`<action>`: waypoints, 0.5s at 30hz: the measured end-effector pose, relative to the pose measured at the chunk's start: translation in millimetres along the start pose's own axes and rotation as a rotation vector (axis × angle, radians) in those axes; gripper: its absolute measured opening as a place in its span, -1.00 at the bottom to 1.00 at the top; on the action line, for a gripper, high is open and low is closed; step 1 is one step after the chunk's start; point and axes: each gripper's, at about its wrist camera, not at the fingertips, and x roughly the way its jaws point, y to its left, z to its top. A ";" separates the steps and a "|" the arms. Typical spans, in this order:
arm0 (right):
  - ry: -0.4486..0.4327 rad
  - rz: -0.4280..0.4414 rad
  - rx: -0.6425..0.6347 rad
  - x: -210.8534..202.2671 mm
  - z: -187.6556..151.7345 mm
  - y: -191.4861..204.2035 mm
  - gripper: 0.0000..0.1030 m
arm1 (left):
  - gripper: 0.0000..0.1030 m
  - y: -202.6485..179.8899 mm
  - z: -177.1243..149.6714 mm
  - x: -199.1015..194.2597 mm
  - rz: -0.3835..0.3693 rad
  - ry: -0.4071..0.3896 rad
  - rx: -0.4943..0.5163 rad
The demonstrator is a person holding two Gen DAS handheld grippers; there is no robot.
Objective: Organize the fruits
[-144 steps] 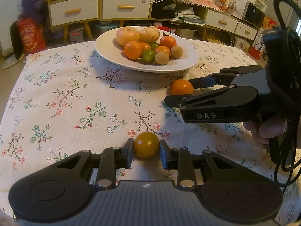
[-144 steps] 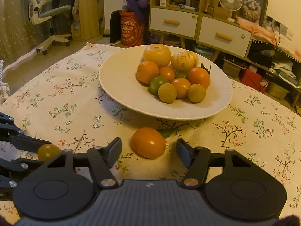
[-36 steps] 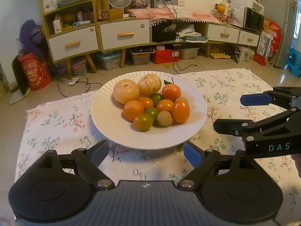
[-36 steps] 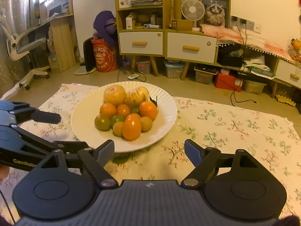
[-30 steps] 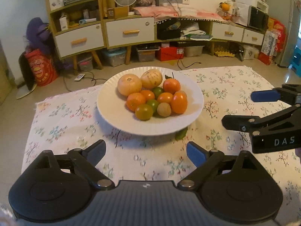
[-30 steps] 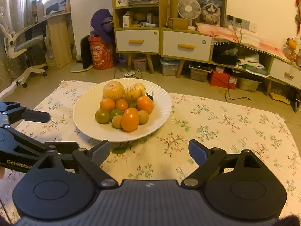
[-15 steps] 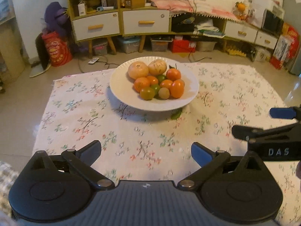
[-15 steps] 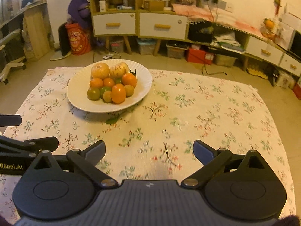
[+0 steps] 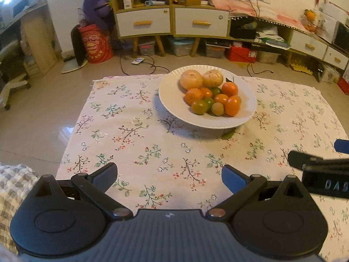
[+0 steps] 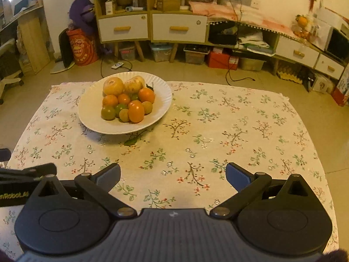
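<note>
A white plate (image 9: 172,96) (image 10: 91,113) stands on the floral tablecloth (image 9: 152,144) (image 10: 218,131), holding several fruits: two pale round ones at the back, oranges and greenish ones in front (image 9: 210,96) (image 10: 127,100). My left gripper (image 9: 169,175) is open and empty, held high over the near part of the table, well back from the plate. My right gripper (image 10: 173,174) is open and empty, also near the table's front. Each gripper shows at the edge of the other's view (image 9: 318,163) (image 10: 24,174). A green leaf (image 9: 228,134) (image 10: 130,142) lies by the plate's near rim.
Beyond the table are a beige floor, a yellow cabinet with white drawers (image 9: 172,21) (image 10: 152,28), a red bag (image 9: 96,43), storage boxes and cables. A checked cloth (image 9: 13,183) lies at the left near edge.
Both grippers have drawn back and up from the plate, open and empty. The two fruits they handled earlier now lie on the plate.
</note>
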 end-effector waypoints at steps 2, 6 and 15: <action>0.006 -0.001 -0.020 1.1 -0.3 5.1 0.99 | 0.71 -0.4 1.2 3.8 0.008 0.007 -0.007; 0.016 -0.024 -0.045 5.2 0.3 12.0 0.99 | 0.71 -0.6 0.9 11.2 0.023 0.027 -0.007; 0.027 -0.021 -0.034 7.5 1.7 12.5 0.99 | 0.71 0.1 0.0 12.8 0.018 0.036 -0.005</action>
